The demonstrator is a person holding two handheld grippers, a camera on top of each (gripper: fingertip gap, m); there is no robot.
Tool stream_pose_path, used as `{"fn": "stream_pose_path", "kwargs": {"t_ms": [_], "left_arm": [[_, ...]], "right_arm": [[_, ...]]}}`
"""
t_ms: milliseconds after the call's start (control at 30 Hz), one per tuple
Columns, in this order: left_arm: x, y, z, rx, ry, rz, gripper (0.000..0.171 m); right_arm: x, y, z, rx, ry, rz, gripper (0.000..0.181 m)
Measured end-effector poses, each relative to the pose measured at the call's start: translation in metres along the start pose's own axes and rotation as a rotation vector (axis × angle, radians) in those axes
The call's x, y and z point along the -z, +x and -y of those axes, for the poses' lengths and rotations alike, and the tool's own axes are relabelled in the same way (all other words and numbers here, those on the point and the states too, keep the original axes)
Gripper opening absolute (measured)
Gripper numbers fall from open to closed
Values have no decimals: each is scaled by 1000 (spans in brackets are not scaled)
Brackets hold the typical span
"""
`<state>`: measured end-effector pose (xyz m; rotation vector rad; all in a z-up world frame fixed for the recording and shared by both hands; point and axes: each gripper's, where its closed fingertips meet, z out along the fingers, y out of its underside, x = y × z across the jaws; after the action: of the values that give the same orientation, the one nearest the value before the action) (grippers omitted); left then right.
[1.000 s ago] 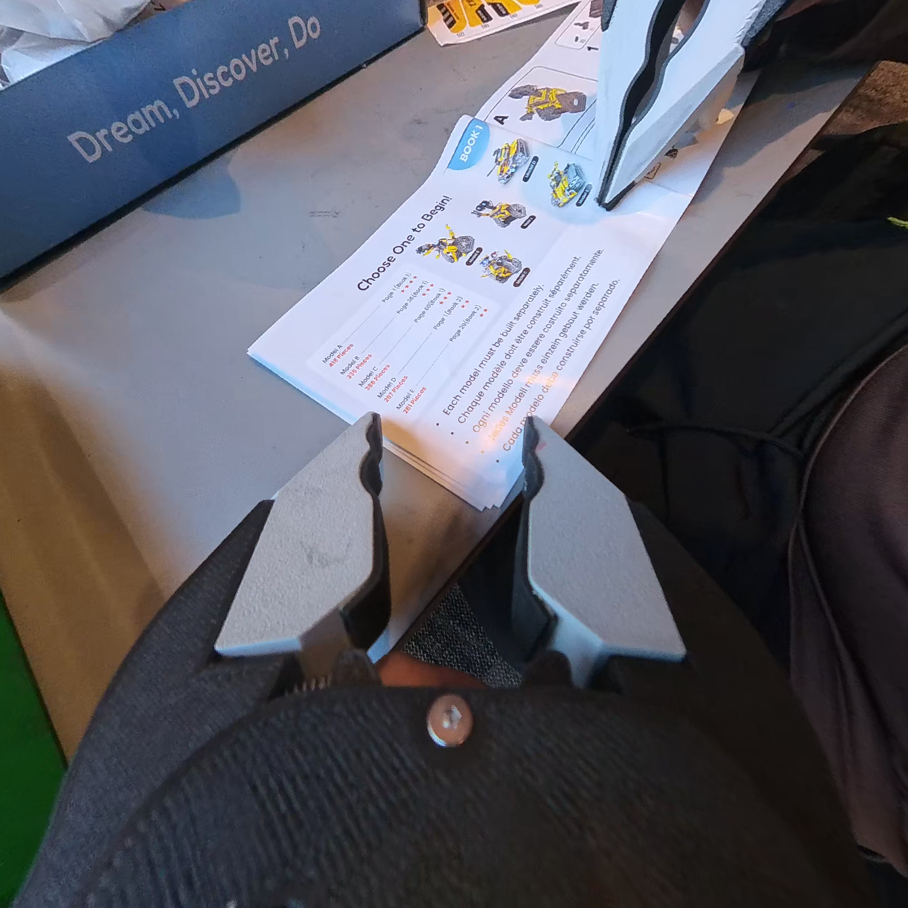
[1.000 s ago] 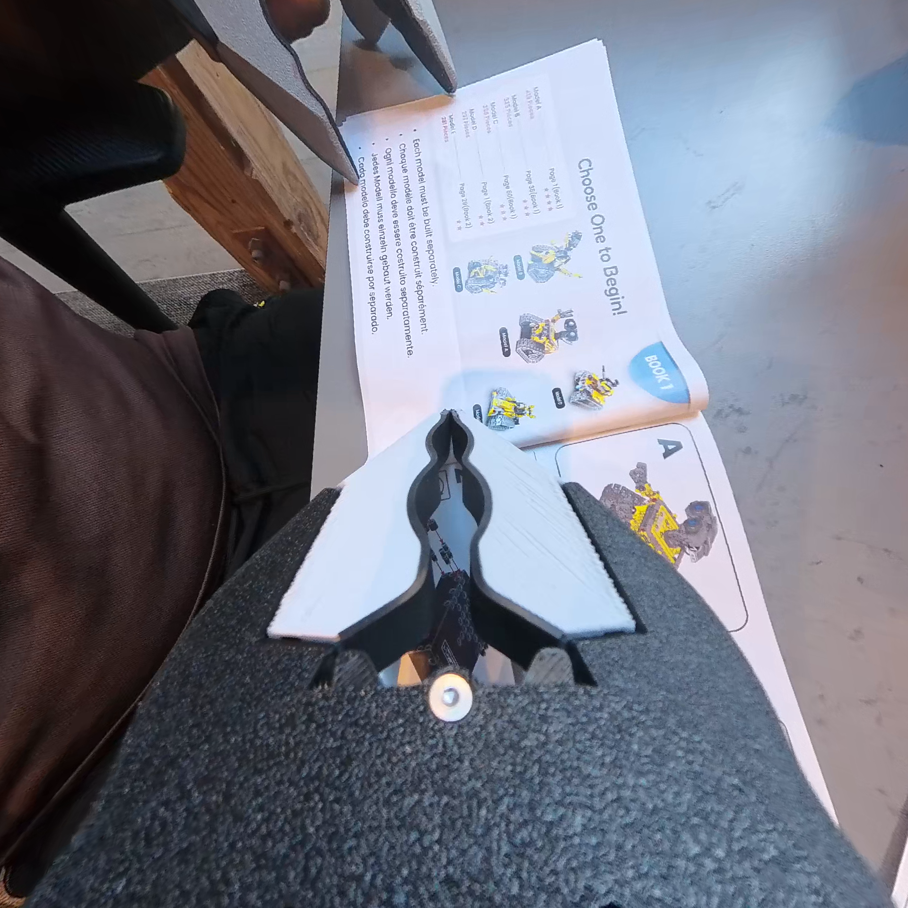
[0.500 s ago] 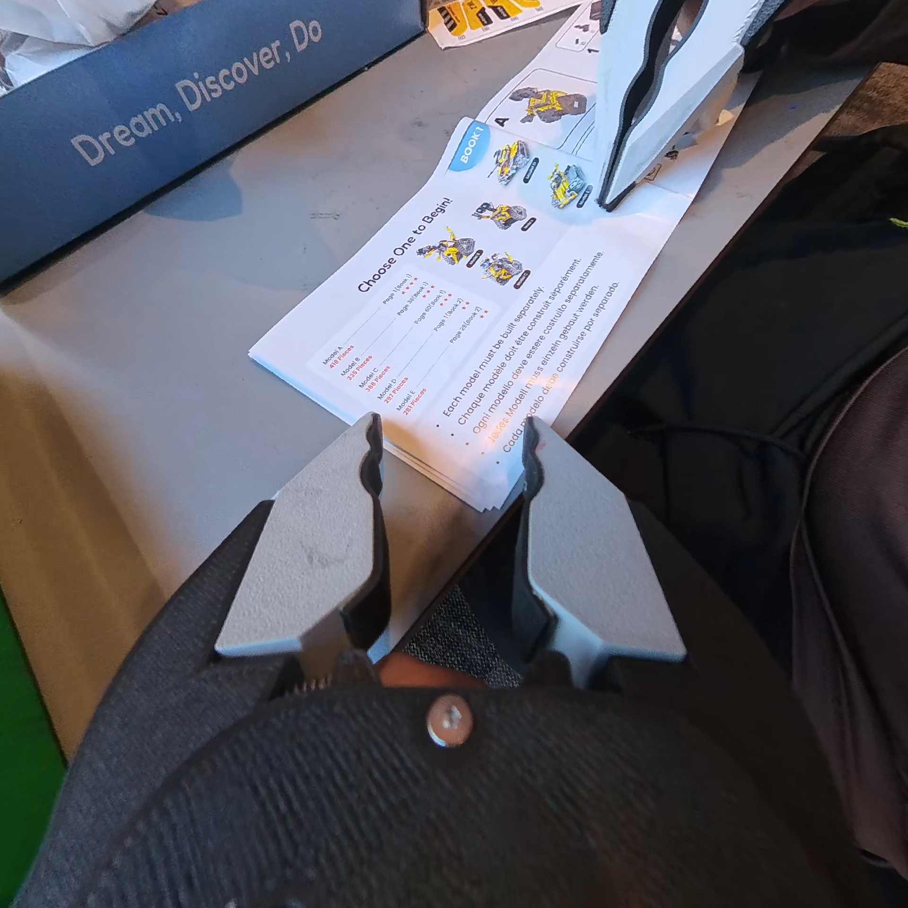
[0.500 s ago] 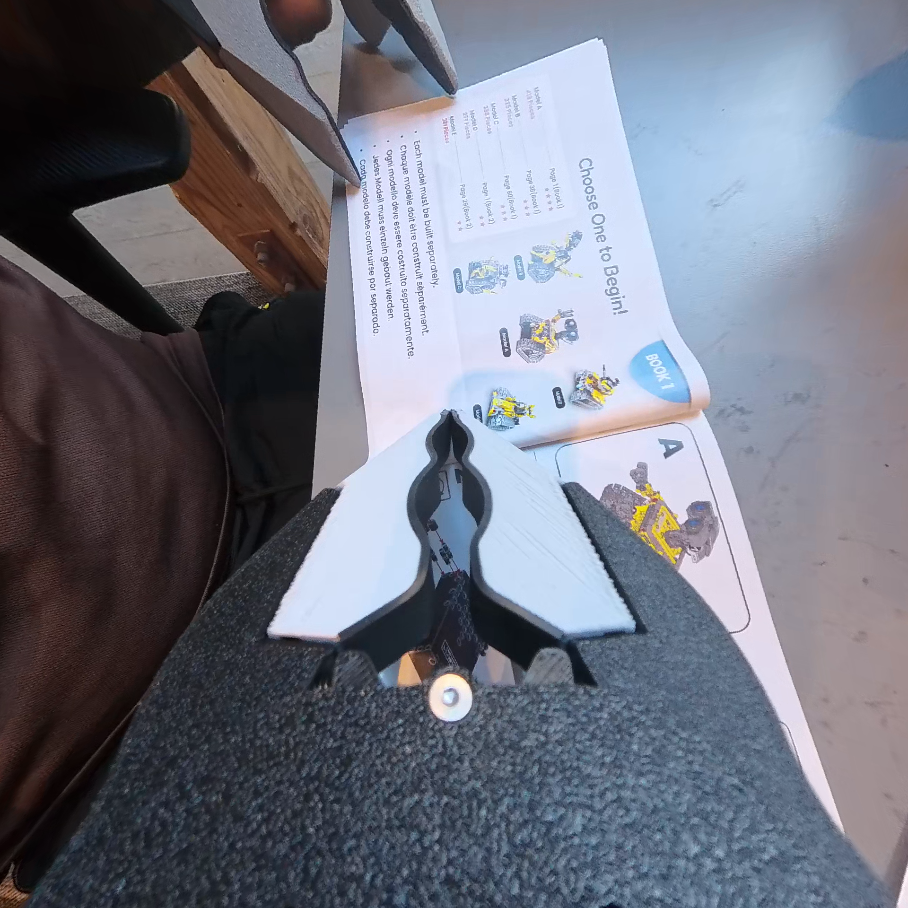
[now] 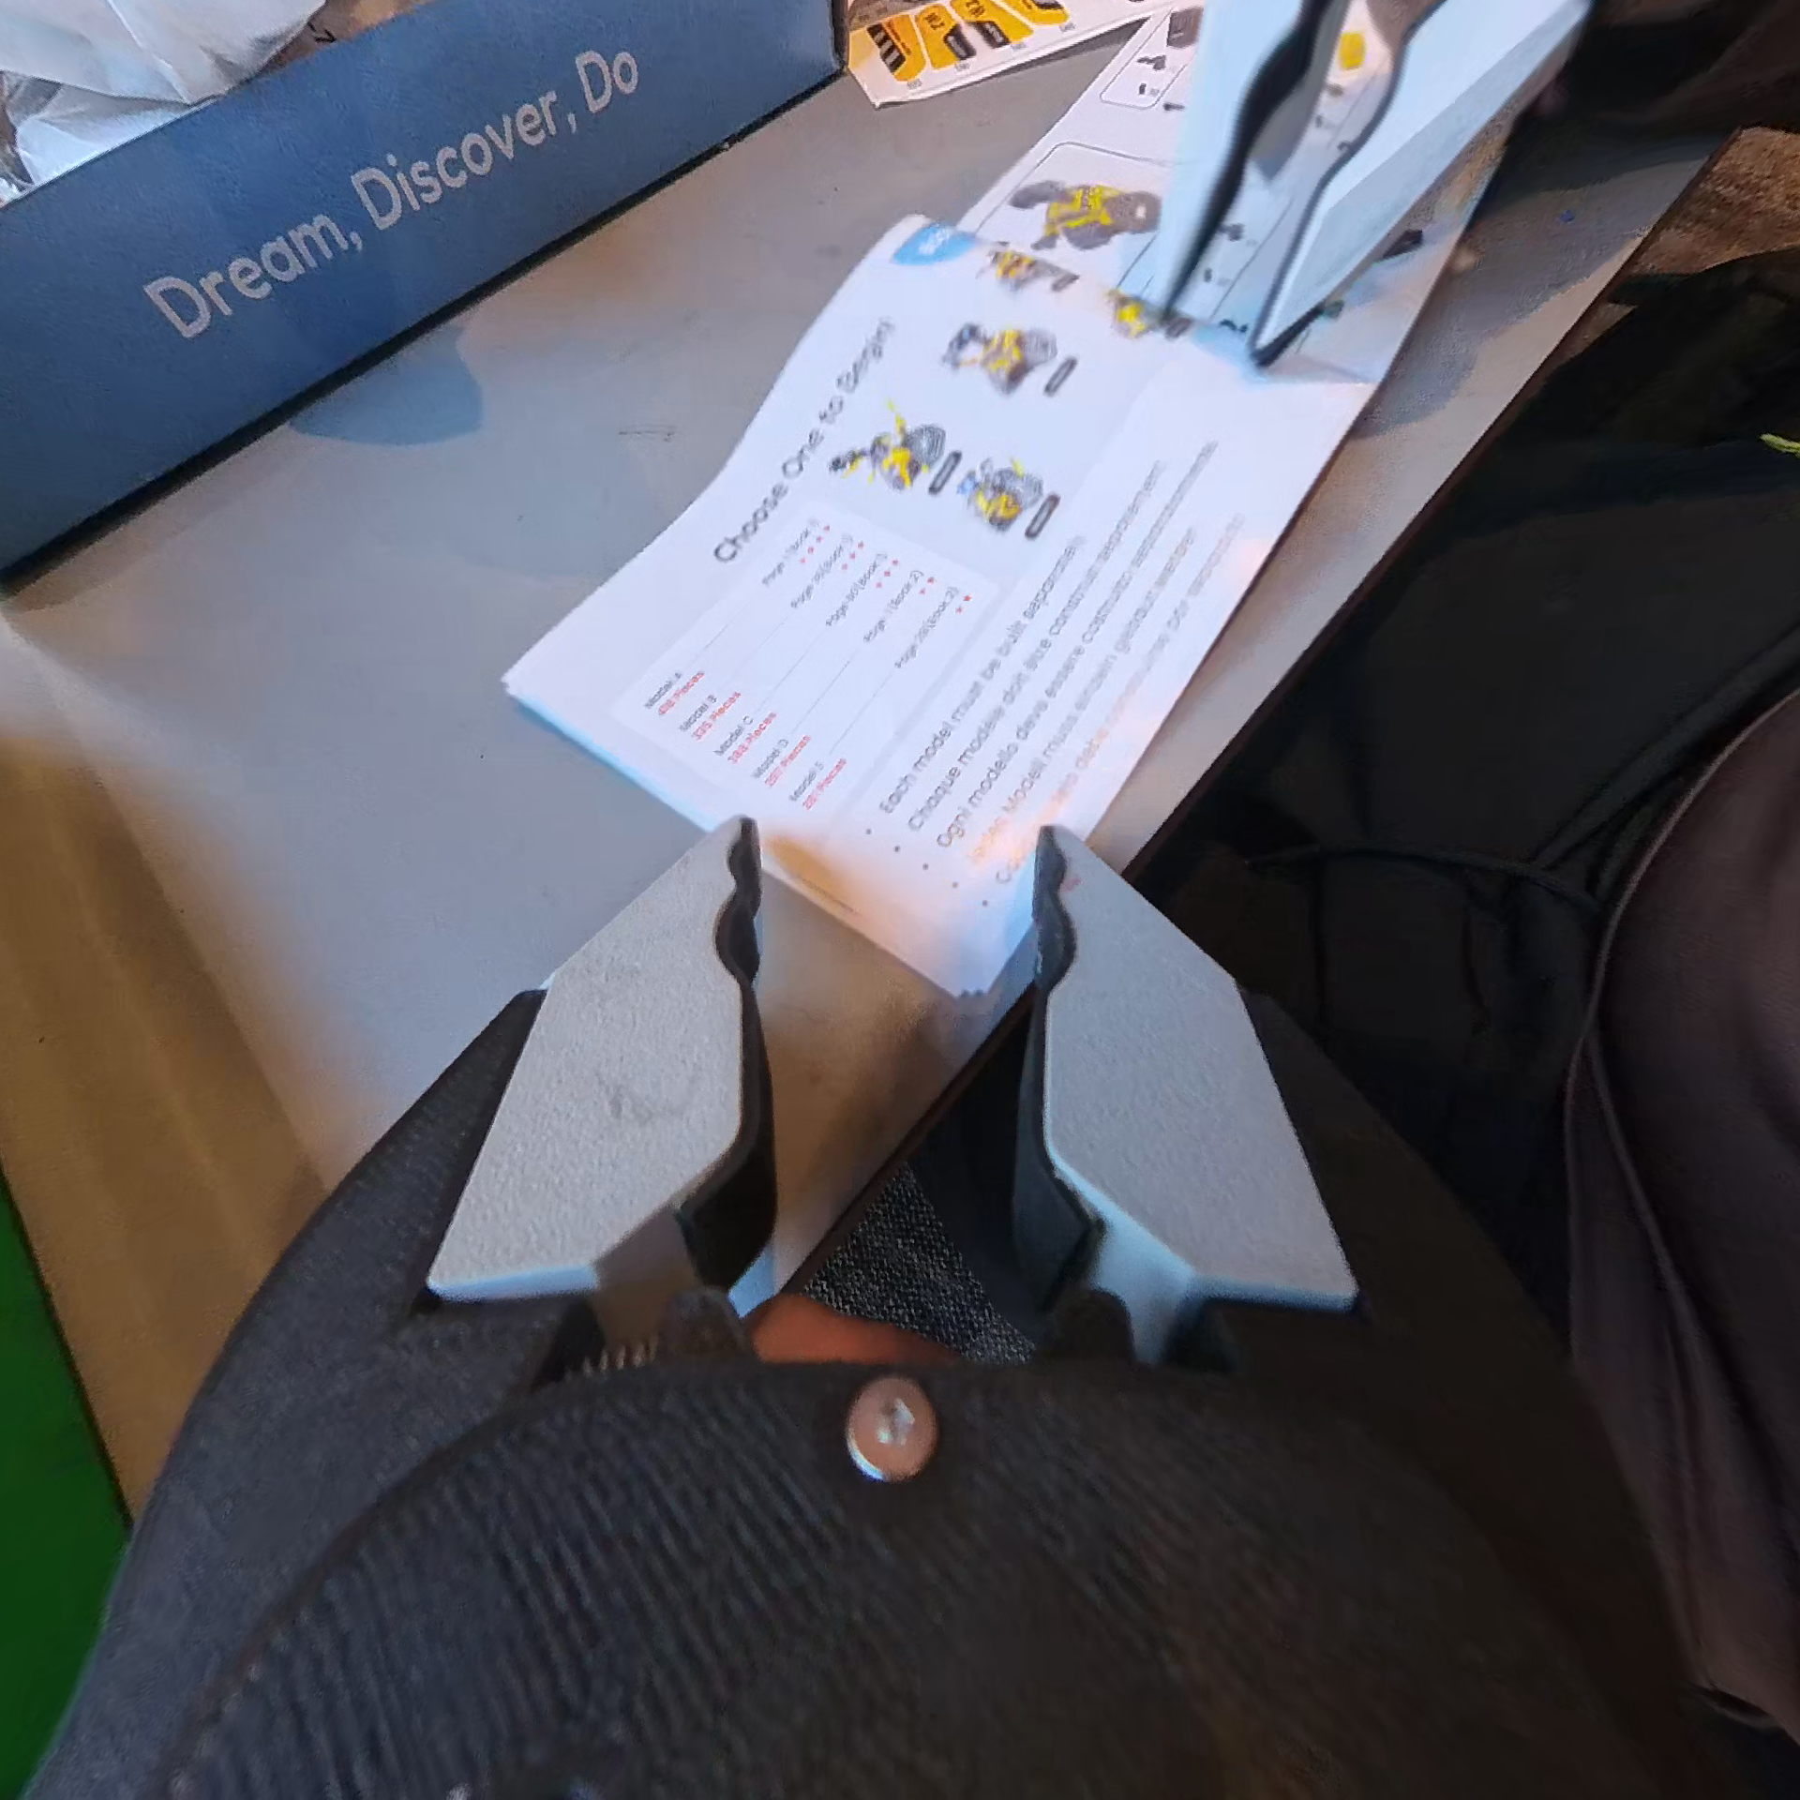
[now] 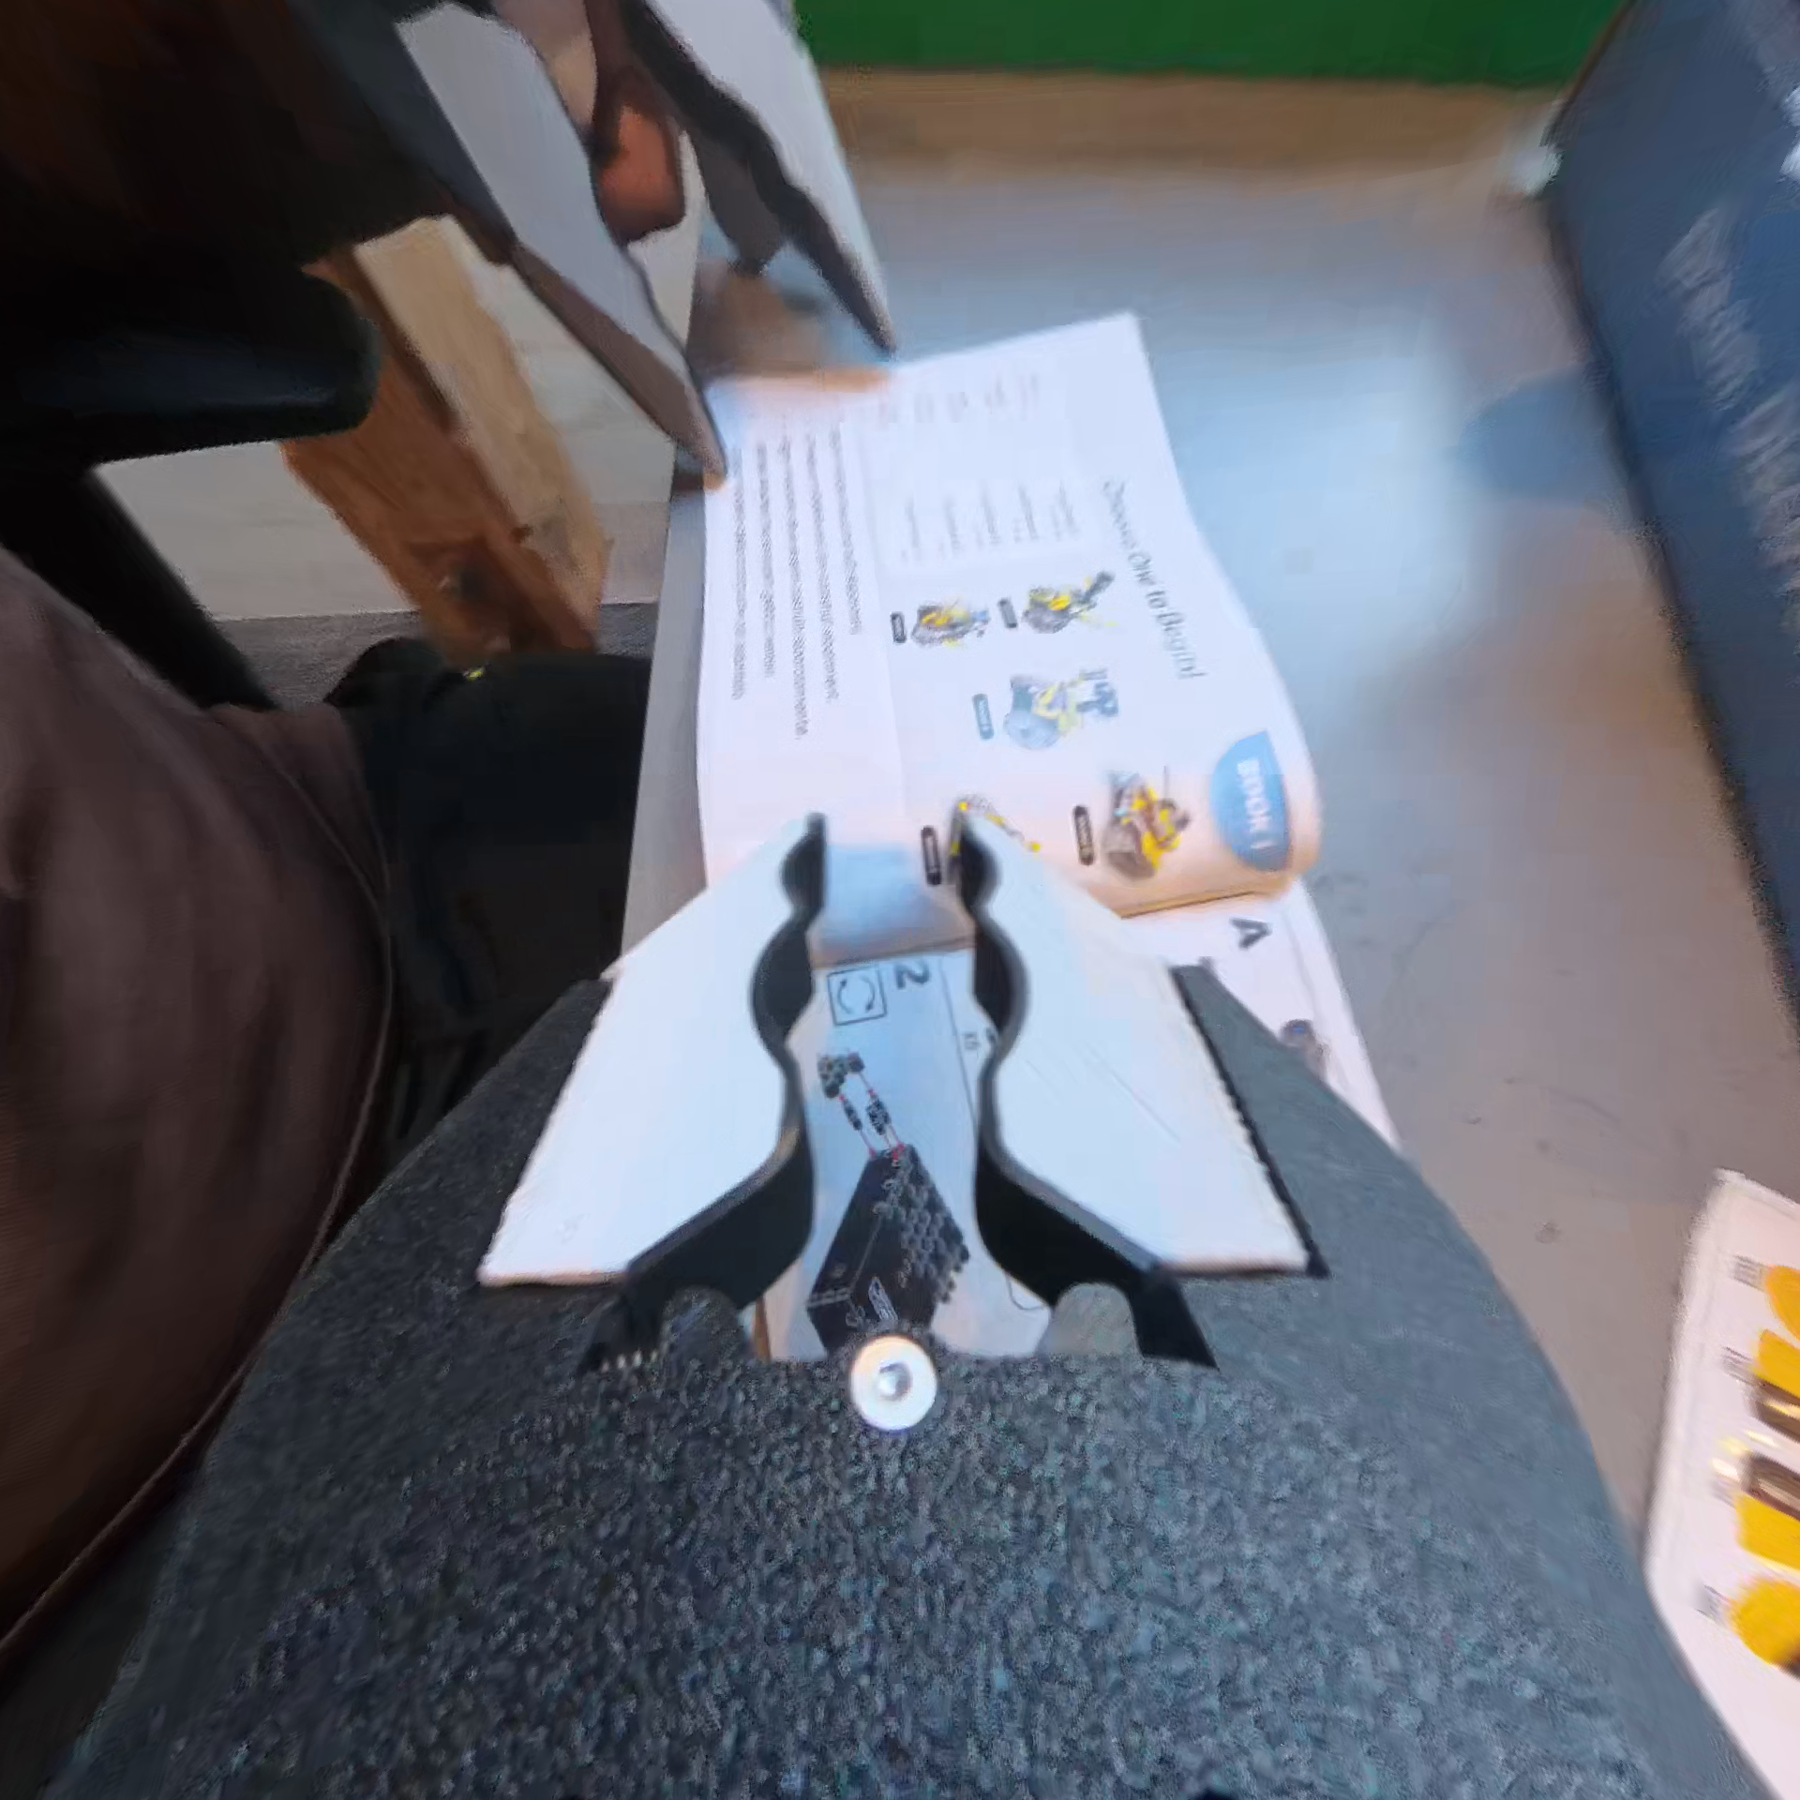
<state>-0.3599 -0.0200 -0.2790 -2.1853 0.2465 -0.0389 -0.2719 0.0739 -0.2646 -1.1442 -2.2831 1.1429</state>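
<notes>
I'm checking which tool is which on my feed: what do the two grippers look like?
The left gripper has grey, matte, wedge-shaped fingers with wavy black inner pads, on a black ribbed body with one silver screw. The right gripper has white fingers with black wavy pads, on a black pebbled body with a silver screw. No cables or markings show.

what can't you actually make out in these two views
- Left wrist view: the far end of the white instruction booklet lies behind the right gripper; contact there is unclear.
- Left wrist view: the blue cardboard box is cut off by the top and left edges, contents unseen.
- Right wrist view: motion blur smears the booklet and the left gripper.
- Right wrist view: the white sheet with yellow shapes is cut off by the right edge.
</notes>
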Motion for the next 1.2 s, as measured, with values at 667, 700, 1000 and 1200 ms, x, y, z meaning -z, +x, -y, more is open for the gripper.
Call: {"fn": "stream_pose_path", "kwargs": {"t_ms": [667, 700, 1000, 1200], "left_arm": [[48, 2, -23, 272, 50, 203, 40], [50, 7, -28, 271, 31, 206, 42], [59, 25, -42, 301, -25, 196, 41], [70, 21, -48, 319, -4, 216, 41]], "right_arm": [[-38, -39, -12, 169, -208, -269, 65], [-39, -37, -13, 219, -226, -315, 61], [-40, -49, -8, 480, -238, -489, 23], [-23, -50, 15, 194, 4, -403, 0]]}}
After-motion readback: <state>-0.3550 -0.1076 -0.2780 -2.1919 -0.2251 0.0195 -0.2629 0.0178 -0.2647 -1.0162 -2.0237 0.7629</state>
